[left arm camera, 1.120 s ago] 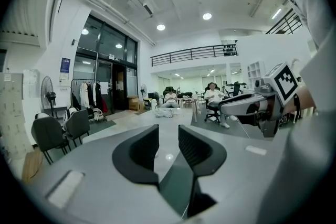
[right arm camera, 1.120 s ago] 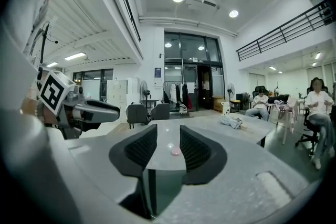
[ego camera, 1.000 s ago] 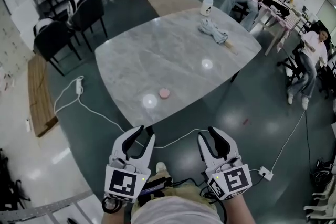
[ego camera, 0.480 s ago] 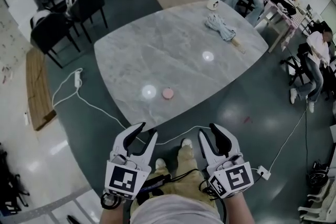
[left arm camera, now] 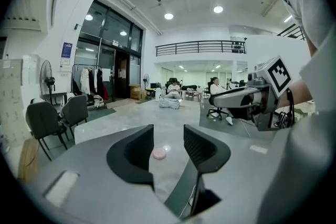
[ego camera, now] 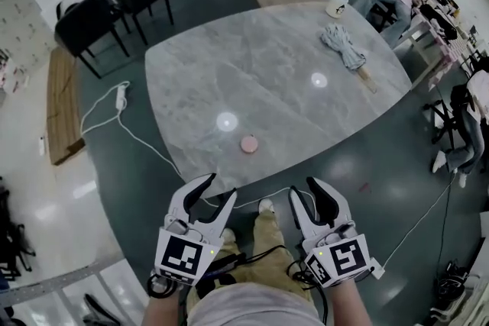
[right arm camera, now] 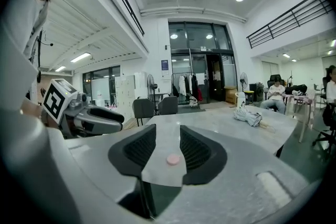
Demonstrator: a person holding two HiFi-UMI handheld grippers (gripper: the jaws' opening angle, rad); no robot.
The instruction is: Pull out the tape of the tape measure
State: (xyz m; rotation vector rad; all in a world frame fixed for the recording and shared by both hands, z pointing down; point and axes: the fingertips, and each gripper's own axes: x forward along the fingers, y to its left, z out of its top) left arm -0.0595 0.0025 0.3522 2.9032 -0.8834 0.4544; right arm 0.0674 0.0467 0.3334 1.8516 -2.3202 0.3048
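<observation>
2 grippers, left (ego camera: 218, 188) and right (ego camera: 304, 188), have just been opening, jaws apart and empty; pink tape measure (ego camera: 249, 143) lies untouched on table (ego camera: 290, 65), tape not yet pulled.

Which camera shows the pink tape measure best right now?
Head view: the pink tape measure lies whole and unobstructed on the table, near its edge. Both gripper views show it only as a small, flat disc far ahead.
</observation>
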